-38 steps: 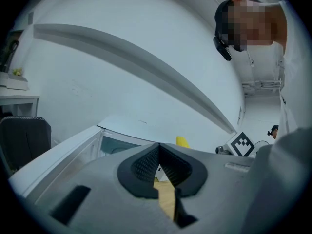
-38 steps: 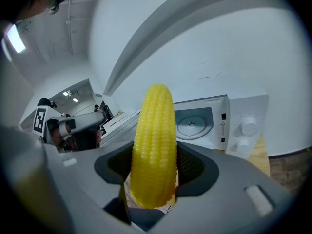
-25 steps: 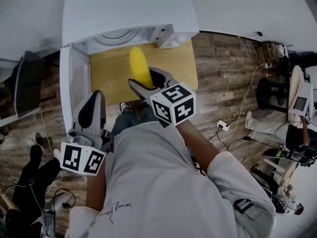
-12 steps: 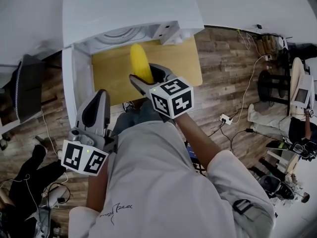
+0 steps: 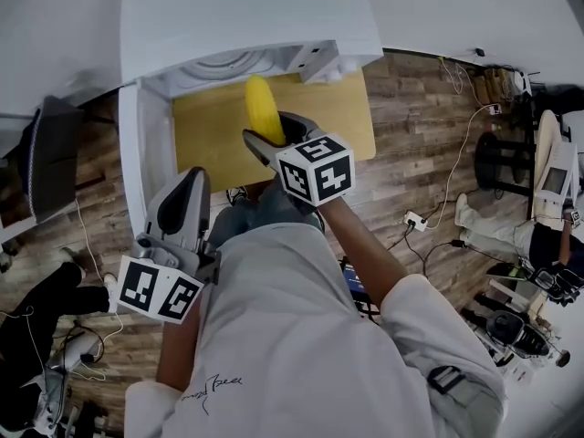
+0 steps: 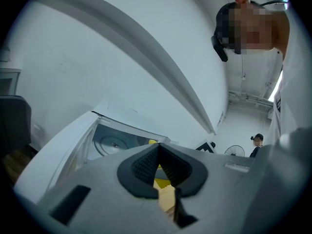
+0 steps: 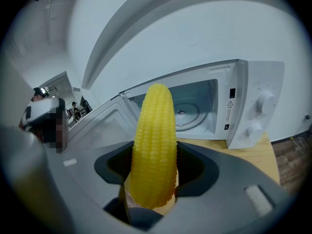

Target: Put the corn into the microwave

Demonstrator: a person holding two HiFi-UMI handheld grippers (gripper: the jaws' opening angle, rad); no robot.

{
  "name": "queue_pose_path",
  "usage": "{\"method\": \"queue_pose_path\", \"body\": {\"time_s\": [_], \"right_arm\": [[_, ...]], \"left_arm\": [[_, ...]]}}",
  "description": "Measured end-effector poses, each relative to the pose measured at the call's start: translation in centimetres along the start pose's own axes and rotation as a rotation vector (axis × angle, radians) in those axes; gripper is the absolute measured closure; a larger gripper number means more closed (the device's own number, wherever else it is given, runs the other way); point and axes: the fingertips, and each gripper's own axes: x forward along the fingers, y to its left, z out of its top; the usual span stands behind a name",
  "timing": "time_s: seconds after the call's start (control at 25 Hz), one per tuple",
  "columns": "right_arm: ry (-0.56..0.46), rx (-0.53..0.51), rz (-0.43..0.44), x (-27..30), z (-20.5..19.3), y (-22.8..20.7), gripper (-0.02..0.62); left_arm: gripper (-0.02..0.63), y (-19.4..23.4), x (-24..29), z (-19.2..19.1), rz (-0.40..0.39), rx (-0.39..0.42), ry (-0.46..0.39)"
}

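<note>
Two hand-held grippers show, and only the right one is working. The right hand-held gripper (image 5: 274, 135) is pinching the corn (image 5: 260, 108) by its lower end, with the cob pointing toward 12 o'clock at the microwave (image 5: 246, 16). Over the last second it has edged the cob a little closer, so the tip now lies just short of the oven's front edge. Less bare wooden surface (image 5: 205, 130) shows ahead of it than a second ago. The left hand-held gripper (image 5: 178, 213), at 7 o'clock beside the open door (image 5: 135, 153), has barely shifted. Its jaws are pressed together at the tips with nothing between them.

Judging by this, the insertion is under way but the corn is still outside, over the surface in front of the opening.

From the head view the oven's top hides nearly all of the cavity. The right gripper view shows the cavity and its glass plate (image 7: 187, 112) at 1 o'clock past the cob. The corn's base is buried between the pads there. The left gripper view gives only a sliver of the cavity.
</note>
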Motion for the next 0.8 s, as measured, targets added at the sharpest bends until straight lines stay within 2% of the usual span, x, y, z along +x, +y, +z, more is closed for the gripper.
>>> {"method": "queue_pose_path", "body": {"time_s": [0.8], "right_arm": [[0.094, 0.015, -0.032, 5.2, -0.8, -3.5, 0.334]], "left_arm": [[0.618, -0.4, -0.4, -0.6, 0.008, 0.009, 0.017]]}}
